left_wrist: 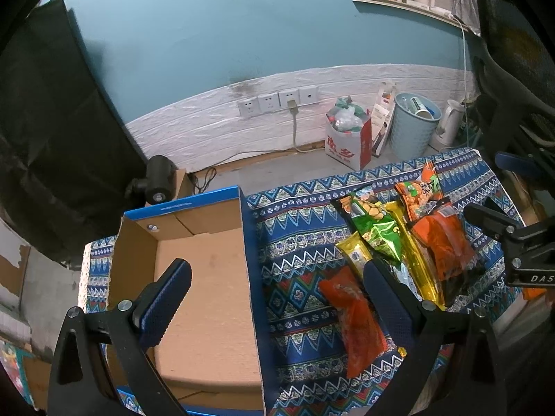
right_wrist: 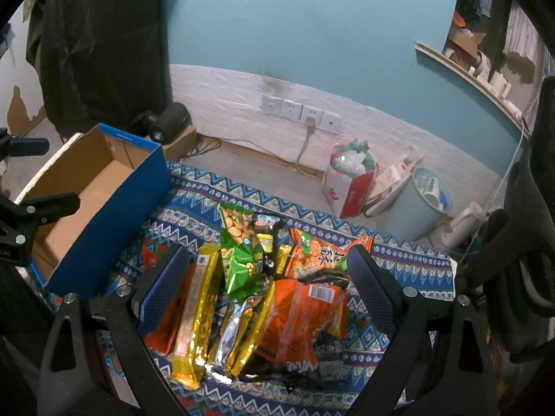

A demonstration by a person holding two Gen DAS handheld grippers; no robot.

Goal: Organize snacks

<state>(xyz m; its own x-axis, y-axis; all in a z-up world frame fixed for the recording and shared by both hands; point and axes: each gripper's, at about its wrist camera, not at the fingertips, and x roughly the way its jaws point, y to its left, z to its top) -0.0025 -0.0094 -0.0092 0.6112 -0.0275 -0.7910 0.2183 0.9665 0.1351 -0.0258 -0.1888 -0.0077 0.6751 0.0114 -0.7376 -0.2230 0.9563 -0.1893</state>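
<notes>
An empty blue cardboard box [left_wrist: 204,294] sits on the patterned cloth at the left; it also shows in the right wrist view [right_wrist: 104,208]. Snack packets lie in a pile to its right: a green bag [right_wrist: 242,260], a yellow bar [right_wrist: 196,315], a large orange bag [right_wrist: 305,315], an orange peanut bag [right_wrist: 319,254]. A separate small orange packet [left_wrist: 357,319] lies nearest the box. My left gripper [left_wrist: 277,287] is open and empty, straddling the box's right wall. My right gripper [right_wrist: 267,277] is open and empty above the pile.
The patterned tablecloth [left_wrist: 301,242] covers the table. Beyond its far edge on the floor stand a red-and-white bag [left_wrist: 348,138], a light blue bin [left_wrist: 412,124] and a white kettle [left_wrist: 451,121]. A black camera [left_wrist: 158,180] sits behind the box. A black chair [left_wrist: 513,86] is at the right.
</notes>
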